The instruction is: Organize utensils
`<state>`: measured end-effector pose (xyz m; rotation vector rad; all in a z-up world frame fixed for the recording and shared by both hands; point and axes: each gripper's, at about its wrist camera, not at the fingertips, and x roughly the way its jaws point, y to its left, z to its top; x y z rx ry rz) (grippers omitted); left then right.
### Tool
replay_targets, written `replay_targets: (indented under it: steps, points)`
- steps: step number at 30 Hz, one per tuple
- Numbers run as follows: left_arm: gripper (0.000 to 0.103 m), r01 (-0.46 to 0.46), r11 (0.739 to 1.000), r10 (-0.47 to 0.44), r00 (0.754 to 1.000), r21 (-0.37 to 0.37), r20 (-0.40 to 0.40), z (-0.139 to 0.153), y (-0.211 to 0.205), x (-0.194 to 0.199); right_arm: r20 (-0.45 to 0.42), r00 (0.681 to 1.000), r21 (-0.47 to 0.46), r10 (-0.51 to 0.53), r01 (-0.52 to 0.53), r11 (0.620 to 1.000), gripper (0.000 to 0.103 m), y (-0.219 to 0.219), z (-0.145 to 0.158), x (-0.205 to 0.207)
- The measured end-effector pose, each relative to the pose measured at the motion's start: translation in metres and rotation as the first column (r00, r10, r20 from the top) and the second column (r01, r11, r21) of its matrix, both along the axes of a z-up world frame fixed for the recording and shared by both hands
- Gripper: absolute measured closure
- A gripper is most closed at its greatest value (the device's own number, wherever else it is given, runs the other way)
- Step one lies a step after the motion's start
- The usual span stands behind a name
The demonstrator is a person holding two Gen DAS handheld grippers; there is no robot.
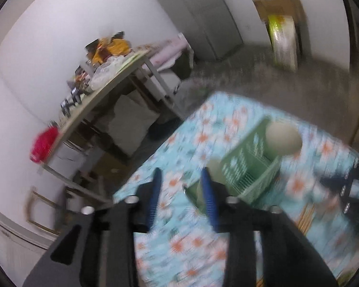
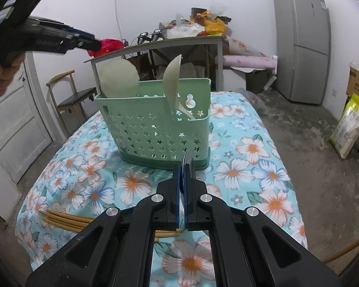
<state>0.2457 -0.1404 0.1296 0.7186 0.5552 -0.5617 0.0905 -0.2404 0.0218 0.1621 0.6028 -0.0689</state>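
Observation:
A green perforated utensil basket point(image 2: 155, 122) stands on the floral tablecloth point(image 2: 239, 157). It holds a pale round ladle point(image 2: 119, 77) at the left and a pale spoon point(image 2: 173, 81) at the right. My right gripper point(image 2: 183, 167) is shut on a thin metal utensil point(image 2: 187, 161), just in front of the basket. Several wooden chopsticks point(image 2: 67, 220) lie on the cloth at the near left. My left gripper point(image 1: 182, 177) is open and empty above the table's edge beside the basket point(image 1: 246, 167); this view is blurred. It shows raised at upper left in the right wrist view point(image 2: 93, 44).
A cluttered side table point(image 2: 170, 41) stands behind, with a wooden chair point(image 2: 71, 95) and a door point(image 2: 14, 129) to the left. A grey fridge point(image 2: 304, 43) and a bag point(image 2: 349, 124) are at the right. Bare concrete floor surrounds the table.

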Motion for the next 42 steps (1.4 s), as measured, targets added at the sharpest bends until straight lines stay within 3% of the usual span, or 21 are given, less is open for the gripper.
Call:
replay_targets:
  steps: [4,8,12,14,17,19,25,27,30,35,37,42]
  points:
    - [0.058,-0.071,0.978,0.067,0.997,-0.195,-0.026,0.008,0.016,0.011,0.009,1.0,0.021,-0.008,0.008,1.0,0.102,-0.006,0.003,-0.003]
    - [0.046,-0.147,0.906,0.129,0.989,-0.398,-0.071,0.017,0.052,0.003,0.018,1.0,0.066,-0.014,0.013,0.998,0.102,-0.017,0.006,-0.007]
    - [0.033,-0.191,0.85,0.157,0.982,-0.492,-0.11,0.007,0.087,-0.022,0.037,0.999,0.161,-0.008,0.002,0.987,0.102,-0.033,0.013,-0.013]
    - [0.029,-0.211,0.832,0.147,0.976,-0.514,-0.164,-0.012,0.101,-0.04,0.06,0.998,0.215,-0.001,-0.012,0.977,0.102,-0.043,0.02,-0.018]
    - [0.023,-0.242,0.843,0.138,0.96,-0.48,-0.243,-0.043,0.109,-0.059,0.107,0.994,0.285,0.013,-0.043,0.958,0.102,-0.057,0.037,-0.023]
    - [0.019,-0.274,0.835,0.141,0.945,-0.477,-0.296,-0.066,0.116,-0.077,0.137,0.99,0.315,0.023,-0.066,0.947,0.102,-0.064,0.048,-0.025]
    - [0.01,-0.328,0.788,0.168,0.929,-0.521,-0.33,-0.097,0.131,-0.117,0.262,0.962,0.384,0.076,-0.176,0.907,0.102,-0.076,0.091,-0.013]
    - [0.008,-0.314,0.793,0.159,0.934,-0.522,-0.32,-0.101,0.131,-0.125,0.312,0.946,0.396,0.084,-0.21,0.894,0.102,-0.08,0.107,-0.005]
    - [0.007,-0.274,0.821,0.148,0.95,-0.501,-0.276,-0.105,0.13,-0.136,0.38,0.921,0.407,0.081,-0.245,0.88,0.102,-0.088,0.124,0.007]
    - [0.006,-0.214,0.871,0.15,0.973,-0.442,-0.176,-0.108,0.126,-0.15,0.462,0.883,0.471,0.08,-0.321,0.822,0.102,-0.102,0.127,0.037]
    - [0.006,-0.209,0.873,0.15,0.975,-0.44,-0.165,-0.108,0.127,-0.151,0.491,0.868,0.488,0.08,-0.35,0.8,0.102,-0.105,0.125,0.053]
    - [0.006,-0.225,0.867,0.158,0.97,-0.444,-0.184,-0.109,0.133,-0.147,0.499,0.862,0.481,0.086,-0.358,0.8,0.102,-0.11,0.113,0.09]
